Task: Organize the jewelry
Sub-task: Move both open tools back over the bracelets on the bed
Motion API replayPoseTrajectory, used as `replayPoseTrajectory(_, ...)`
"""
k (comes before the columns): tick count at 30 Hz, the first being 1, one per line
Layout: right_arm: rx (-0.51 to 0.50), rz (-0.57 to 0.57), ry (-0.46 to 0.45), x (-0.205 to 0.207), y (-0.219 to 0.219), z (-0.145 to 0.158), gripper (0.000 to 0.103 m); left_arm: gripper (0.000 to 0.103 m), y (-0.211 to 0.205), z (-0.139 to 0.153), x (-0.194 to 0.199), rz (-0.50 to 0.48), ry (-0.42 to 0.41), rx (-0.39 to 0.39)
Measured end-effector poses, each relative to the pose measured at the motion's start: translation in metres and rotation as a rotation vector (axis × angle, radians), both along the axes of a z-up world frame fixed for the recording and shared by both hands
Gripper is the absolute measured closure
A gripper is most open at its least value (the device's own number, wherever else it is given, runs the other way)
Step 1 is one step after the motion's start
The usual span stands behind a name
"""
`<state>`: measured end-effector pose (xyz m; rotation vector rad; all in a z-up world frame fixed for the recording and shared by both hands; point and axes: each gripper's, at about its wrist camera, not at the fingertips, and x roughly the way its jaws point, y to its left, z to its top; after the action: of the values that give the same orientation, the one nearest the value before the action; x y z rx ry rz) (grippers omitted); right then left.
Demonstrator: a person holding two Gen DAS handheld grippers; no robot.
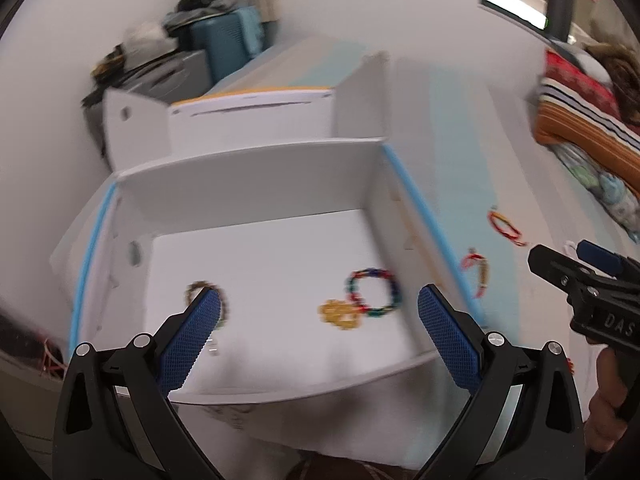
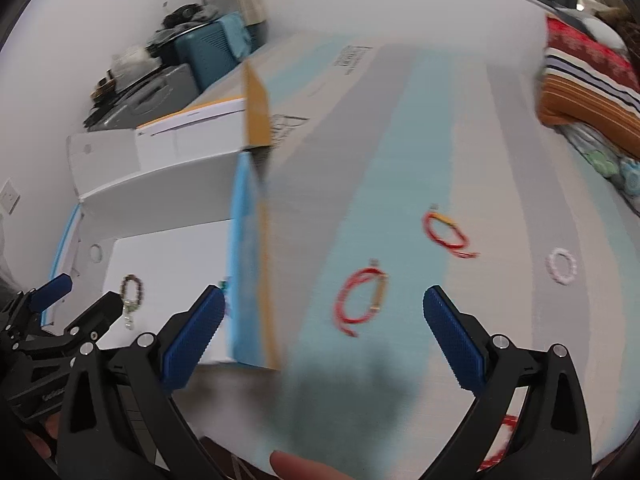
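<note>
Red cord bracelet (image 2: pixel 362 300) lies on the counter (image 2: pixel 400 140) right ahead of the right hand-held gripper (image 2: pixel 324 316), whose blue pads stand wide apart with nothing between them. A second red bracelet (image 2: pixel 448 232) sits a little farther off, a white bead ring (image 2: pixel 562 266) well to its right, and another red-and-white piece (image 2: pixel 500 440) shows blurred near the bottom edge. The left hand-held gripper (image 1: pixel 320 320) is likewise wide and empty, hovering over the white box (image 1: pixel 256 160).

The likely step is fetching the next piece for the box. To do it well, I would bring the right pads down astride one side of the nearest cord loop, not the whole ring, and close on the cord low against the counter so the thin strand does not slip out. Slowing down would help, since both views are smeared.

Inside the box lie a multicoloured bead bracelet (image 1: pixel 374 292), a yellow piece (image 1: pixel 340 314) touching it, and a dark bead bracelet (image 1: pixel 208 300) well apart on the left, partly behind a pad. Behind it stands another white box (image 1: pixel 252 116); its contents are hidden
</note>
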<state>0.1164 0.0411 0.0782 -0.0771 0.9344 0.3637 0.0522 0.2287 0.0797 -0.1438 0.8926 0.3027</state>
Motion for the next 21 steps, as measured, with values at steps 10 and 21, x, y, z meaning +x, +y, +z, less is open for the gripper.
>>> replayPoseTrajectory(10, 0.009, -0.112, -0.008, 0.01, -0.101, 0.0, 0.007, 0.006, -0.083, -0.003, 0.028, -0.116, -0.014, -0.008)
replayPoseTrajectory(21, -0.012, -0.211, 0.015, 0.017, -0.185, -0.011, 0.007, 0.006, -0.154, -0.017, 0.066, -0.213, 0.013, 0.005)
